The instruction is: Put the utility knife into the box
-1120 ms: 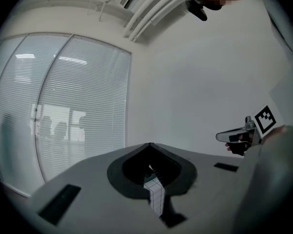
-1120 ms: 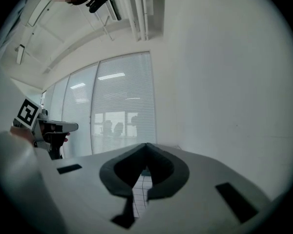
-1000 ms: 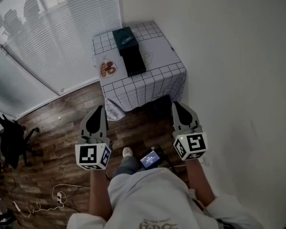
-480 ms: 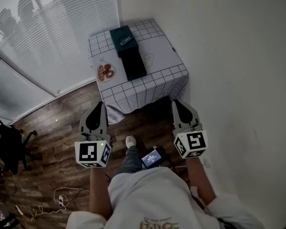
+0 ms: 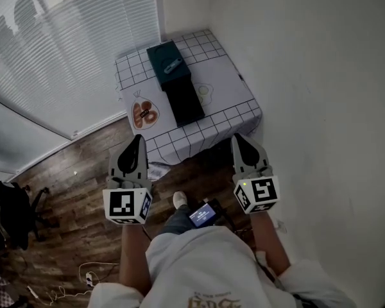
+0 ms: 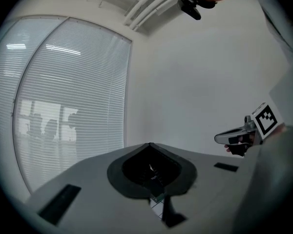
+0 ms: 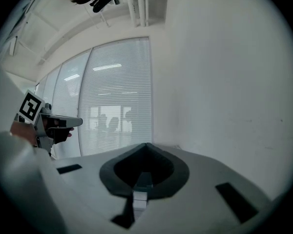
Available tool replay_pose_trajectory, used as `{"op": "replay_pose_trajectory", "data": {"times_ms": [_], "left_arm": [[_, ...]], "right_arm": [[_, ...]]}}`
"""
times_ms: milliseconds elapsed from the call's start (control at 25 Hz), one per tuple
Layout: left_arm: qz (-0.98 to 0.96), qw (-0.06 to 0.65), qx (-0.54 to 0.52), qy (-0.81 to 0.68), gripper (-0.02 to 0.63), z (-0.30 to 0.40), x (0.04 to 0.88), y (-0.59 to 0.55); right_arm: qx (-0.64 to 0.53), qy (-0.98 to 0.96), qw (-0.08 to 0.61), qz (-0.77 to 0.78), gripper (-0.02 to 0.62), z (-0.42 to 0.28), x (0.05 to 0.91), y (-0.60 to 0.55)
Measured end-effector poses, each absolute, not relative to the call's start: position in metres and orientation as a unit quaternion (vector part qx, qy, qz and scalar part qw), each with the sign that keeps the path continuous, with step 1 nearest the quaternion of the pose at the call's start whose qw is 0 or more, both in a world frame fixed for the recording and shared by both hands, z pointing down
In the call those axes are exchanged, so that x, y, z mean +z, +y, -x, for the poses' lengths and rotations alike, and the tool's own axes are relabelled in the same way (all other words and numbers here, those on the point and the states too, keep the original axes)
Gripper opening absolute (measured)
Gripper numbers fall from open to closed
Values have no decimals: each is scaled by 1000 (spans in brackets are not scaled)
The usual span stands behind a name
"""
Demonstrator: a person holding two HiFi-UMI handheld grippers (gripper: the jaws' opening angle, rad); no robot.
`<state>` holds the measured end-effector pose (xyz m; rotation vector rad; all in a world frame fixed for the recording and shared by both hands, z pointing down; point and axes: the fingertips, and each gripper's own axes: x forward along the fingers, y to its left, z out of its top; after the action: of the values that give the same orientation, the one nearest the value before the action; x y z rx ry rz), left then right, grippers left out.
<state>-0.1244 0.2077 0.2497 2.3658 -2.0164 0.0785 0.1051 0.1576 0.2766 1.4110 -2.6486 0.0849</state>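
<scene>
In the head view a small table (image 5: 228,88) with a checked cloth stands in the room's corner. On it lies a dark teal box (image 5: 167,64) with a small grey thing on top, and a long black piece (image 5: 185,102) lies right in front of it. A small dark thing rests on an orange round patch (image 5: 143,113) at the table's left; which of these is the utility knife I cannot tell. My left gripper (image 5: 138,138) and right gripper (image 5: 236,138) are held side by side short of the table's near edge, both shut and empty. Both gripper views point up at wall and blinds.
Window blinds (image 5: 58,50) run along the left and a white wall (image 5: 321,95) closes the right. A wooden floor (image 5: 70,185) lies below, with a black chair (image 5: 16,201) at the far left and cables (image 5: 83,281) near the person's feet. A small lit screen (image 5: 201,214) hangs at the waist.
The table has come nearer in the head view as the person steps toward it. Both grippers keep their place in front of the body, still shut.
</scene>
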Motion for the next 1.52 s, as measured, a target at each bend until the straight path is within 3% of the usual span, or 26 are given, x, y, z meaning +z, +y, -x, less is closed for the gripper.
{"op": "replay_pose_trajectory", "data": {"times_ms": [1520], "left_arm": [[-750,36,66,-657,6,168,281,23]], "right_arm": [[48,-889,68,-450,8,-48,289,-19]]}}
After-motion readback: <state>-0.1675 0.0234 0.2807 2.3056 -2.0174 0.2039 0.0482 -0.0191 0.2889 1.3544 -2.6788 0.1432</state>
